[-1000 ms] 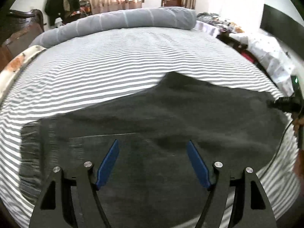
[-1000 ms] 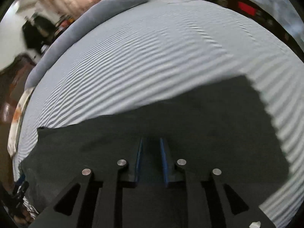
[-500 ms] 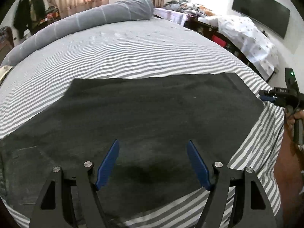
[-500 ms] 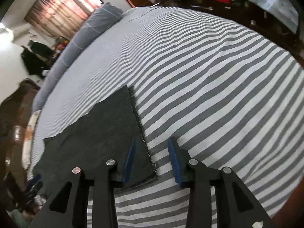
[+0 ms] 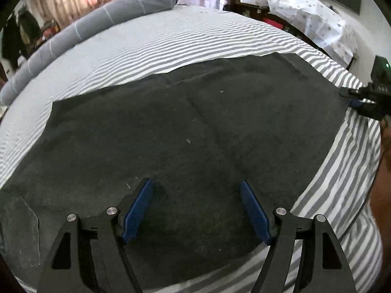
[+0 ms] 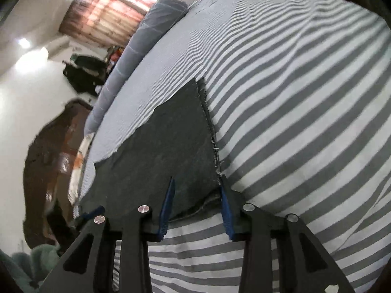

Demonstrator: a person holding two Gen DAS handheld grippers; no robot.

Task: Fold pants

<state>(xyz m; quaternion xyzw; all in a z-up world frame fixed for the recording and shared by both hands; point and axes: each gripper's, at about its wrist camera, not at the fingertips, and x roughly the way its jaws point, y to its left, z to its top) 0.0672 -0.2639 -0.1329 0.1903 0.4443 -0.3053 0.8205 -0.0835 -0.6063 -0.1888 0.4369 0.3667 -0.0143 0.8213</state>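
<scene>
Your dark grey pants (image 5: 185, 131) lie flat across the near part of the striped bed (image 5: 171, 41), legs running toward your right. Your left gripper (image 5: 196, 205) hangs over the cloth, fingers spread, gripping nothing. Your right gripper (image 6: 196, 202) sits at the hem corner, fingers parted, cloth between them but not pinched. A grey bolster (image 5: 97, 24) lies along the far edge.
</scene>
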